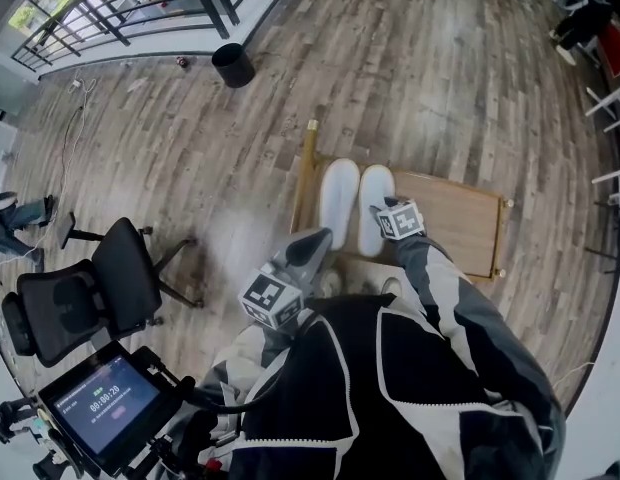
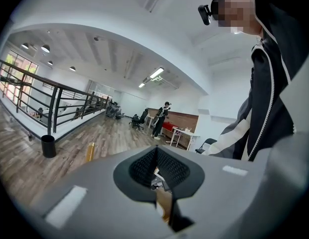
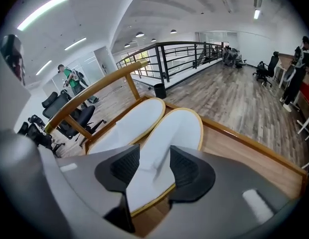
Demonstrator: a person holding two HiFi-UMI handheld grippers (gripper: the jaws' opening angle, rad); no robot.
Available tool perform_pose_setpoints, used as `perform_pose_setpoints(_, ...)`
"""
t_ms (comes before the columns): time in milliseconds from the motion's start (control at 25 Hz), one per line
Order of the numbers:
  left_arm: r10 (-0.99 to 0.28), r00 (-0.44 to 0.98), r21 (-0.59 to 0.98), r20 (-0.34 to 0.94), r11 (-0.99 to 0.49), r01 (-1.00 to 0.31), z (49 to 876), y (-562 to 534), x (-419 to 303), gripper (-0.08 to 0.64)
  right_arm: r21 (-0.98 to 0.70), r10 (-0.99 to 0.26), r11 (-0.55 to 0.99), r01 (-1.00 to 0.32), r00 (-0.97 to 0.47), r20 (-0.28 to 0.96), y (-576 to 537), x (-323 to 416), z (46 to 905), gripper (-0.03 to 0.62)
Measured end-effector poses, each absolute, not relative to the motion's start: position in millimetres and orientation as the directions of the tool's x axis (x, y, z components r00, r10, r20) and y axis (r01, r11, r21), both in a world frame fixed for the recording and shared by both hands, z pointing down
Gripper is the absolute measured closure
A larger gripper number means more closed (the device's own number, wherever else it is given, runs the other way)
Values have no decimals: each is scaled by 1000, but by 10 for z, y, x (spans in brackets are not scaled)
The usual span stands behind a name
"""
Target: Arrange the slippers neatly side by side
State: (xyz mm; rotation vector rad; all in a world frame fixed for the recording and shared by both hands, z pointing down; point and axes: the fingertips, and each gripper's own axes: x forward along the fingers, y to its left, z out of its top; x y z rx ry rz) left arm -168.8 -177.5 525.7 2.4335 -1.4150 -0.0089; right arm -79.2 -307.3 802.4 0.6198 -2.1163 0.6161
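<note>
two white slippers (image 1: 338, 203) lying side by side, edges touching, on the wooden tray (image 1: 460, 218) at centre of the head view. right claw (image 3: 154, 171) hanging spread over the heel of the right-hand slipper (image 3: 177, 128), pads not pressing. left claw (image 2: 157, 166) pressed together, empty. judging the pair nearly squared: lifting straight off without dragging the heel, then checking that the toes are lining up.

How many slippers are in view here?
2. Side by side on the wooden tray: the left slipper by its rail, the right slipper before the open right gripper. No others visible.
</note>
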Motion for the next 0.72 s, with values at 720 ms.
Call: perform_pose_setpoints(720, -755, 653, 217, 60, -628, -747, 4955, -1736, -1244, 540, -232, -459, 809, -539, -828, 323, -2527, -660, 5645, 503)
